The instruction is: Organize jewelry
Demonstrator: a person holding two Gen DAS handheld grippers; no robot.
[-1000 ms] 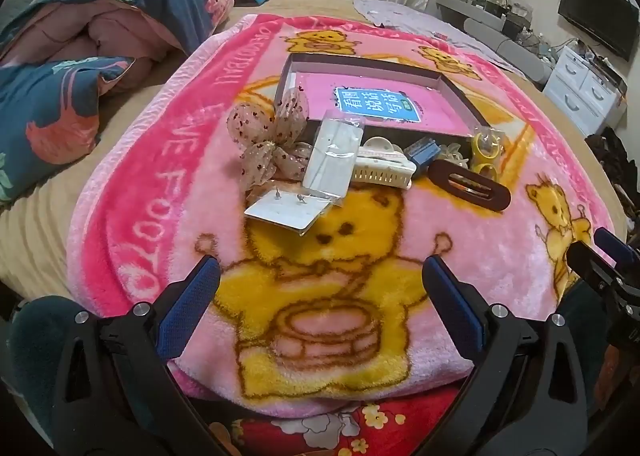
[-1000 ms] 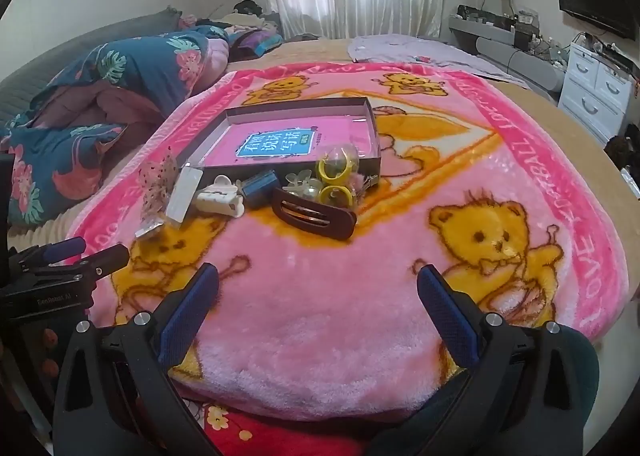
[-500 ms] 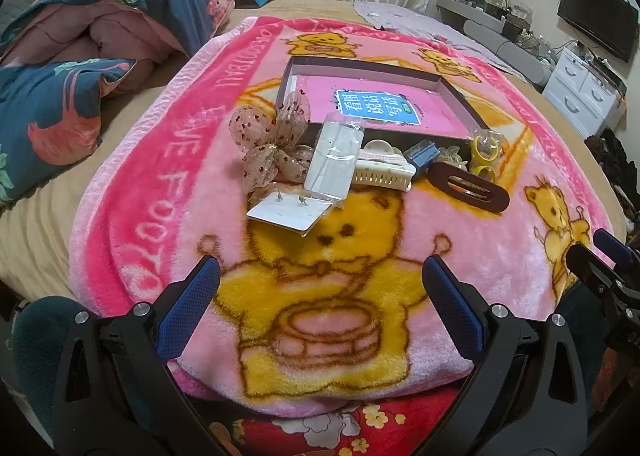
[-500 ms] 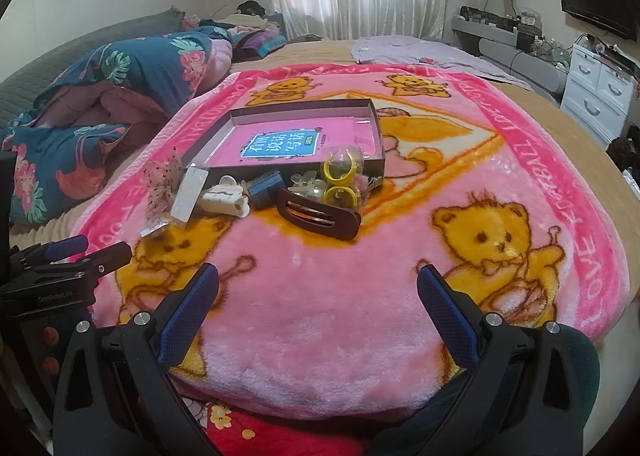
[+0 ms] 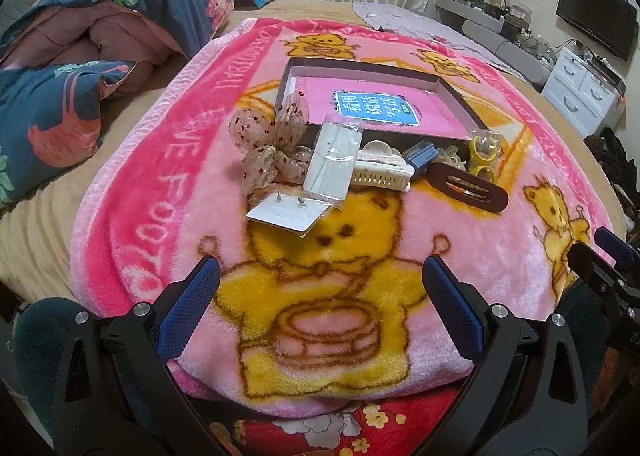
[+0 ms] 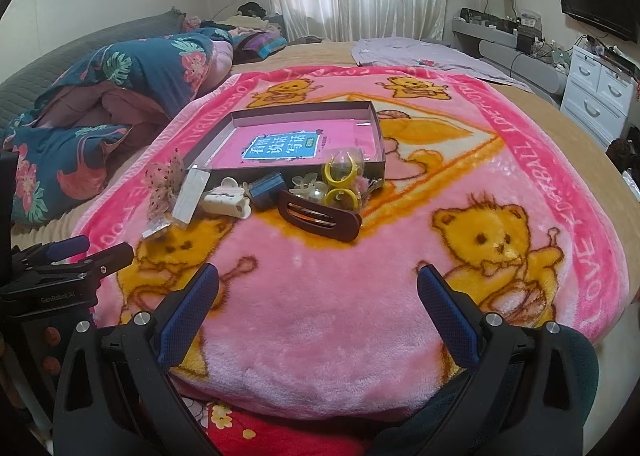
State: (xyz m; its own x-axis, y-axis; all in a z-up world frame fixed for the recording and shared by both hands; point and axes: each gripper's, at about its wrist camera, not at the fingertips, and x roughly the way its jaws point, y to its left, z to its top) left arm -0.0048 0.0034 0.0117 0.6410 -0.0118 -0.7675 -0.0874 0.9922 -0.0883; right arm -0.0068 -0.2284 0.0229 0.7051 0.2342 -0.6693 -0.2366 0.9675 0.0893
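Hair clips [image 5: 382, 175] are heaped beside the box [image 5: 456, 104] (unfilled); both grippers' jaws are held apart, so one piece is best singled out.

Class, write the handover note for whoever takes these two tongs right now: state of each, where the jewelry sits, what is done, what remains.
Left tongs: open, empty, above the blanket's near edge.
Right tongs: open, empty, likewise.
Items all lie in a row before the box: mesh bow, earring card, clear packet, white claw clip, blue clip, brown barrette, yellow rings.
Done: nothing in the box yet.
Left: move every piece in.
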